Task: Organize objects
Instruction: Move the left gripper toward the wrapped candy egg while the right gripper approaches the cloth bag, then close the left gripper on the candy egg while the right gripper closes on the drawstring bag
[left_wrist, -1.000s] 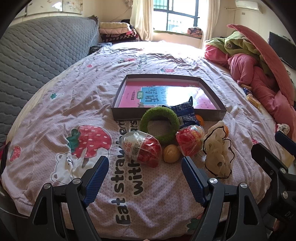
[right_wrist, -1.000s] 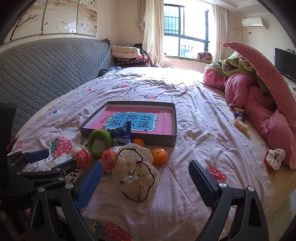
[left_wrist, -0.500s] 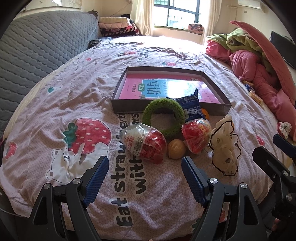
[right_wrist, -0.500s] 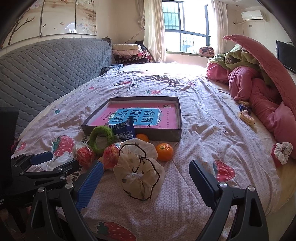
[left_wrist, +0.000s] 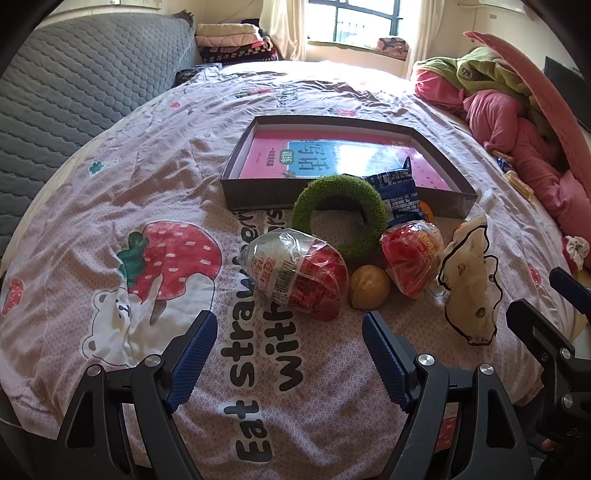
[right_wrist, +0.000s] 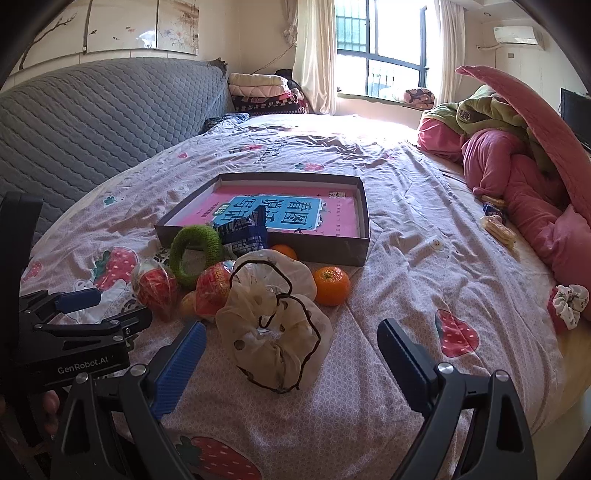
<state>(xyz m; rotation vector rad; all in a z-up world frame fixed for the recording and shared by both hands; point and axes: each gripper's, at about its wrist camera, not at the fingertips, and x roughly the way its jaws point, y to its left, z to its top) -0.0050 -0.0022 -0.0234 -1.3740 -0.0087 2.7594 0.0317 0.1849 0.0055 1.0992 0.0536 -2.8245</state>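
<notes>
A shallow dark box (left_wrist: 258, 194) (right_wrist: 325, 247) with a pink book inside lies on the bed. In front of it sit a green fuzzy ring (left_wrist: 338, 214) (right_wrist: 195, 251), a blue snack packet (left_wrist: 400, 194) (right_wrist: 242, 234), two red wrapped snacks (left_wrist: 299, 273) (left_wrist: 412, 253), a walnut (left_wrist: 369, 286), a cream scrunchie (left_wrist: 471, 280) (right_wrist: 273, 325) and two oranges (right_wrist: 331, 285) (right_wrist: 284, 252). My left gripper (left_wrist: 290, 356) is open just short of the nearer red snack. My right gripper (right_wrist: 291, 363) is open around the near side of the scrunchie.
A grey quilted headboard (right_wrist: 92, 118) runs along the left. Pink and green bedding (right_wrist: 517, 162) is piled at the right. Snack packets (right_wrist: 496, 221) and a floral scrunchie (right_wrist: 569, 304) lie near the right edge. Folded blankets (right_wrist: 258, 92) sit by the window.
Both grippers have moved forward toward the pile, so the objects look larger and nearer. Both stay open and nothing on the bed has moved.
</notes>
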